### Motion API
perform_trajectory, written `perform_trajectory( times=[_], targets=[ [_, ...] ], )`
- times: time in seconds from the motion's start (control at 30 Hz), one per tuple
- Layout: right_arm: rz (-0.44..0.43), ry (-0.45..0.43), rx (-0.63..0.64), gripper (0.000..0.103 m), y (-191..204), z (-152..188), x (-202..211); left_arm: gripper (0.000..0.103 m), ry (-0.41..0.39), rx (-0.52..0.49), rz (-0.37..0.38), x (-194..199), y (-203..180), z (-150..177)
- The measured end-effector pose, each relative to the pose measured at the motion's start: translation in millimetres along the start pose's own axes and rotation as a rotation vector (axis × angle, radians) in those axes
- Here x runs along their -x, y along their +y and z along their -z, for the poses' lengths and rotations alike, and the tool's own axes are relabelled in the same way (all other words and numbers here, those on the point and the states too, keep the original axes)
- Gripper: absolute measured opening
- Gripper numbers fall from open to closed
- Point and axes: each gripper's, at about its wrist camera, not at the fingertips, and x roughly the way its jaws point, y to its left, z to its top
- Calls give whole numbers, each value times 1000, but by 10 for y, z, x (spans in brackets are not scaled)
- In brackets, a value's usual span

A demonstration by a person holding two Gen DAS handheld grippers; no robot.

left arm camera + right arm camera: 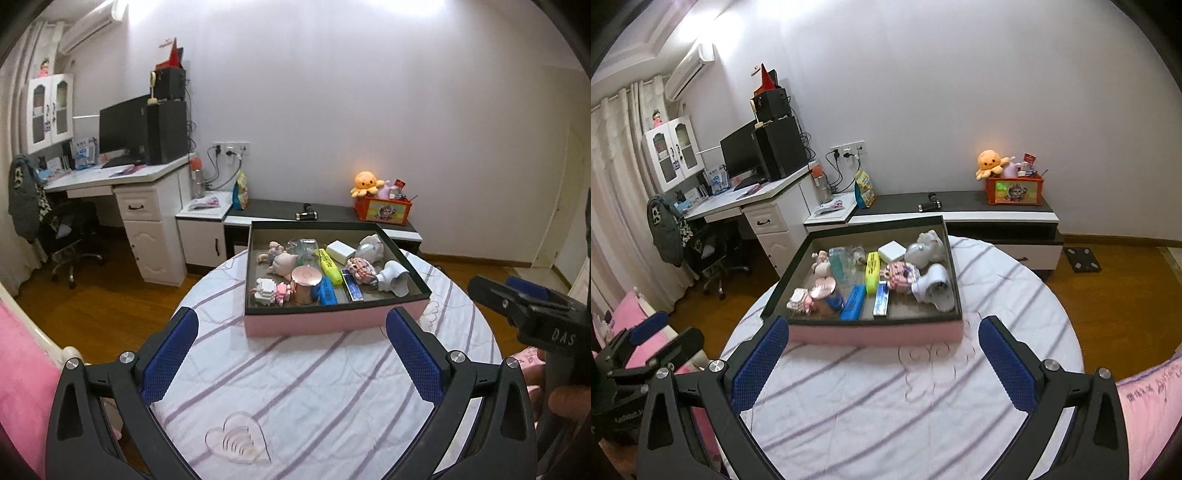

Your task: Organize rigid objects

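Note:
A pink box (325, 322) with a dark rim sits on the round table (314, 387); it also shows in the right wrist view (875, 334). It holds small objects: a yellow highlighter (330, 266), a blue case (328, 291), a copper tin (306, 284), a white charger (340, 250), block figures (267, 291) and a white fitting (394, 277). My left gripper (291, 354) is open and empty, just in front of the box. My right gripper (882, 362) is open and empty, also in front of the box.
The table carries a white striped cloth (886, 406). Behind it stands a low black-and-white cabinet (325, 216) with an orange toy crate (384, 210). A white desk (122, 181) with a monitor and an office chair (62, 236) stand at the left. Pink bedding (22, 387) lies at the lower left.

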Motion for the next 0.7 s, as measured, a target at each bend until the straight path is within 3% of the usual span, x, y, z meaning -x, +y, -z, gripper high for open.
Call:
perform_trajectory(
  times=[0.37,0.7],
  targets=[
    [45,-62,30,103,116,445,708,103,-50,25,5,558,-67,367],
    [70,-139,49,103,302,615,1090,103,-76,15,4,859,-85,535]
  ],
)
